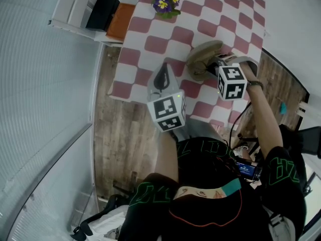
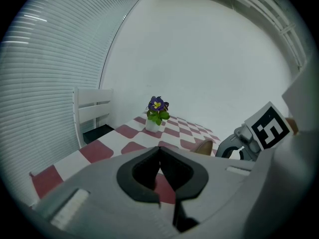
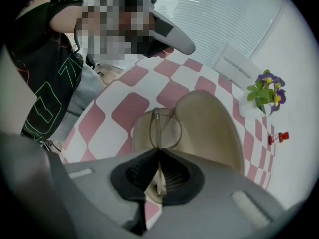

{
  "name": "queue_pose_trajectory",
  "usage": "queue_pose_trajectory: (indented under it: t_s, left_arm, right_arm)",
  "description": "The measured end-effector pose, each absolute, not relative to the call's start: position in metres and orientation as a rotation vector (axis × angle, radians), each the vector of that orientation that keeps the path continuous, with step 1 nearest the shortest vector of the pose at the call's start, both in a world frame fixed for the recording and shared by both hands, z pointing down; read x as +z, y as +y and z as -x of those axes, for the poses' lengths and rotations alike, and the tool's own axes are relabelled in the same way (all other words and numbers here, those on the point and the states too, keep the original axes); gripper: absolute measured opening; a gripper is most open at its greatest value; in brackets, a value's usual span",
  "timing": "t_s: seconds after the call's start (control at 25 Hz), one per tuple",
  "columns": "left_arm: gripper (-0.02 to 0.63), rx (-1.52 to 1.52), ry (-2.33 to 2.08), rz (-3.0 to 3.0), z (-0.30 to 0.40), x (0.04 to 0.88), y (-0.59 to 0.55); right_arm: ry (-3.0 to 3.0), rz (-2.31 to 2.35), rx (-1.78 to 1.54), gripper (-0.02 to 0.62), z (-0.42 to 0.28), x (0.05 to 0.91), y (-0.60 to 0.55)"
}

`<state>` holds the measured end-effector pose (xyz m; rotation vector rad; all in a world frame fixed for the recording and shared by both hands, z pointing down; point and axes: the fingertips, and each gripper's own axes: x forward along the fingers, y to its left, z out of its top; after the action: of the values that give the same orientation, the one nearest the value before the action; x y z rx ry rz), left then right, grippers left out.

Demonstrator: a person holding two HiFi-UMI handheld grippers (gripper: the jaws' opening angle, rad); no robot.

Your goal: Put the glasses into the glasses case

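Note:
An open beige glasses case lies on the red-and-white checked table. In the right gripper view, the glasses have a thin clear-brown frame, folded, and hang over the open case. My right gripper is shut on them at one end. In the head view the right gripper sits right at the case, and the glasses are hidden. My left gripper hovers over the table's near edge, left of the case. Its jaws are shut with nothing in them. The case shows just past it.
A pot of purple flowers stands at the table's far side. A small red object is near the far edge. A white chair left of the table holds a black bag and an orange item. Wooden floor surrounds the table.

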<state>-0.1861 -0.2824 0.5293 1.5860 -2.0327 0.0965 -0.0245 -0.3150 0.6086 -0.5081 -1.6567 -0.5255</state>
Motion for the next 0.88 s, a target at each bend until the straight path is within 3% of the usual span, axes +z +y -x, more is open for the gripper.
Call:
queue_pose_trajectory:
  t_s: [0.8, 0.88]
  left_arm:
    - [0.011, 0.108, -1.972, -1.643, 0.183, 0.532, -0.283]
    - [0.011, 0.108, -1.965, -1.652, 0.183, 0.532, -0.284]
  right_arm:
    - [-1.508, 0.546, -0.651, 0.018, 0.015, 0.624, -0.308]
    - [-1.525, 0.52, -0.635, 0.047, 0.015, 0.624, -0.308]
